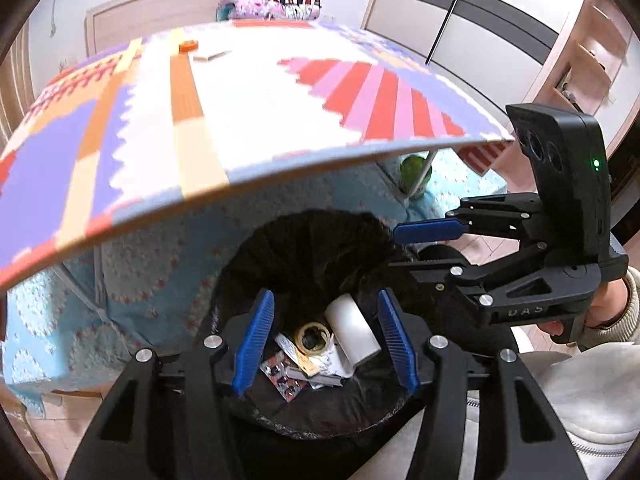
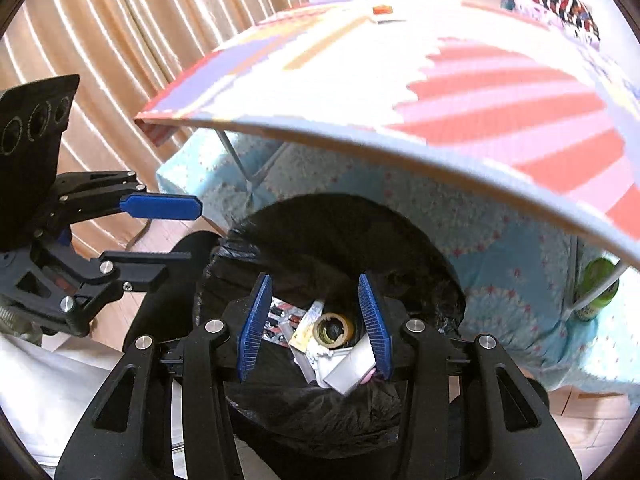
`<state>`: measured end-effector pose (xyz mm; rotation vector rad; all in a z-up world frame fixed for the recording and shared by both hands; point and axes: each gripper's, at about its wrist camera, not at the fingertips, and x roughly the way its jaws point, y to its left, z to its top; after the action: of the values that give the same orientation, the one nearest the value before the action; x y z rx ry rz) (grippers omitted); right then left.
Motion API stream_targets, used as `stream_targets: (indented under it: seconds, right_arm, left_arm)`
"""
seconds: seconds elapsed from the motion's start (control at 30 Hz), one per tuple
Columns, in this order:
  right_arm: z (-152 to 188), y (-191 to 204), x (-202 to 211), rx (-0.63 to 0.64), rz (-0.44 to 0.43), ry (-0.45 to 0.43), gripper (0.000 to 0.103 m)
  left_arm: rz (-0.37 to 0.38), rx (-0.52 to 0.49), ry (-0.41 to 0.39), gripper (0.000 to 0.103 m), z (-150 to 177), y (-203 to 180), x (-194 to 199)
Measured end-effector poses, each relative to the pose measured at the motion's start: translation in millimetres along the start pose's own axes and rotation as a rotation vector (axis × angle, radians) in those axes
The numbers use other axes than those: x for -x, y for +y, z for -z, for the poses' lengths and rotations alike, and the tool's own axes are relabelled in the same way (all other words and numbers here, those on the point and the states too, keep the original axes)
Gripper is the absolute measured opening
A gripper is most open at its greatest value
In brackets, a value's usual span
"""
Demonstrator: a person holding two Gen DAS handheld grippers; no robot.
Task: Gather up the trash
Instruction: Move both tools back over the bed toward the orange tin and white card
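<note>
Bin (image 1: 280, 248): black-lined, on the floor just below the table (image 1: 248, 96) edge, mouth open.
Trash: tape roll (image 1: 313, 338), white roll (image 1: 352, 330), blister pack (image 1: 282, 376) and paper scraps lie at the bin's bottom.
Left tongs (image 1: 326, 342): over the bin, pads apart, nothing between them.
Right tongs (image 2: 314, 326): over the bin beside the left, pads apart, holding nothing.
Table top: orange piece (image 1: 188, 45) far from the bin.
</note>
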<state>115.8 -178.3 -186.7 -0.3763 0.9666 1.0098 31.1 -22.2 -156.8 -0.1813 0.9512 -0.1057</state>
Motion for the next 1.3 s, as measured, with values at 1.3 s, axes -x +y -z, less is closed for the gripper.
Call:
stream_targets:
  seconds: [1.3]
  right_arm:
    - [-148, -23, 19, 0.1, 0.083, -0.187, 0.064]
  left_arm:
    - [-0.118, 0.003, -0.252, 0.052, -154, 99, 38]
